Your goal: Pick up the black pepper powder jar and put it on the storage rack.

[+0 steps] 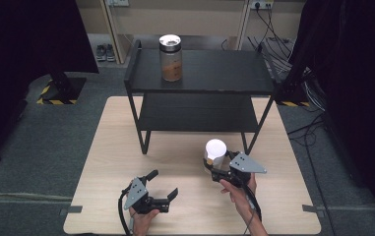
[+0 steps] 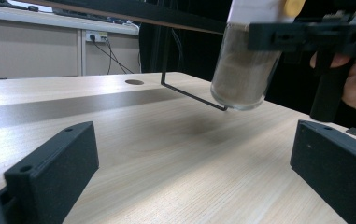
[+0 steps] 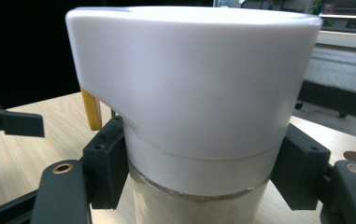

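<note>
Nearest the person, the left gripper rests low over the worktop with its jaws spread wide and nothing between them. Just beyond and to the right, the right gripper is clamped on a white-lidded jar, the black pads pressing just under the lid on both sides; seen from the left gripper view, the jar's base hangs clear of the wood. Farther back stands a black two-tier shelf, bearing a second jar of brown contents at the left of its top tier. The step in hand is judged to be carrying the held jar to the shelf. Done well, the jar stays upright, rises above the top tier's raised edge before moving forward, and lands apart from the second jar; the grip near the lid leaves the heavy glass body free to swing, so slow travel is advisable.
</note>
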Available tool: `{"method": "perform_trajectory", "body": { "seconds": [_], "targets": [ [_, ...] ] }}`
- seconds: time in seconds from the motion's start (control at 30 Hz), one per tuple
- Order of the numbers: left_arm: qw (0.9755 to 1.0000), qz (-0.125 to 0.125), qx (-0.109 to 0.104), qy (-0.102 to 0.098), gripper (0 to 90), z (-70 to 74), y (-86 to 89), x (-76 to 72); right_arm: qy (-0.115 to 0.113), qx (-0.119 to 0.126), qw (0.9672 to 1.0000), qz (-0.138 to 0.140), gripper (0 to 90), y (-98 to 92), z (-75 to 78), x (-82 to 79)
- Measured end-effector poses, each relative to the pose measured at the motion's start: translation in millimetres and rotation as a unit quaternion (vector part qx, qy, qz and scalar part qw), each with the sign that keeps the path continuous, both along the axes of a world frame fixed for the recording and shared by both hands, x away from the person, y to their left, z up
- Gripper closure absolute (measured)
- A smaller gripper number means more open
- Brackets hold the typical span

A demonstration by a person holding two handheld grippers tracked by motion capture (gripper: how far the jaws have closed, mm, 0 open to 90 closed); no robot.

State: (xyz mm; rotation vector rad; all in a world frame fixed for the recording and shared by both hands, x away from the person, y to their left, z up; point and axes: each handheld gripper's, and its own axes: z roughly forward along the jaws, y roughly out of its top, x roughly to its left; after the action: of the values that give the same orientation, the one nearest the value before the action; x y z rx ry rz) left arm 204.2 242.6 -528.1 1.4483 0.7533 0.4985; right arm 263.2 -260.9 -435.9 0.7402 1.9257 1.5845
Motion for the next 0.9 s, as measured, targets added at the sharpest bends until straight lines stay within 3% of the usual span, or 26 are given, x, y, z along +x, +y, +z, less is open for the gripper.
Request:
{"method": "perform_trajectory", "body": {
  "seconds": [0.4, 0.9],
  "targets": [
    [1.0000, 0.000, -0.005, -0.002, 0.2, -1.3, 1.0, -0.2, -0.005, -0.001, 0.9999, 0.013, 30.7, -1.2, 36.7, 2.3],
    [0.9999, 0.005, -0.011, 0.003, 0.2, -1.9, 1.7, -0.6, -0.006, -0.001, 0.9992, 0.040, 30.7, 9.1, 98.7, 15.1]
  ]
}}
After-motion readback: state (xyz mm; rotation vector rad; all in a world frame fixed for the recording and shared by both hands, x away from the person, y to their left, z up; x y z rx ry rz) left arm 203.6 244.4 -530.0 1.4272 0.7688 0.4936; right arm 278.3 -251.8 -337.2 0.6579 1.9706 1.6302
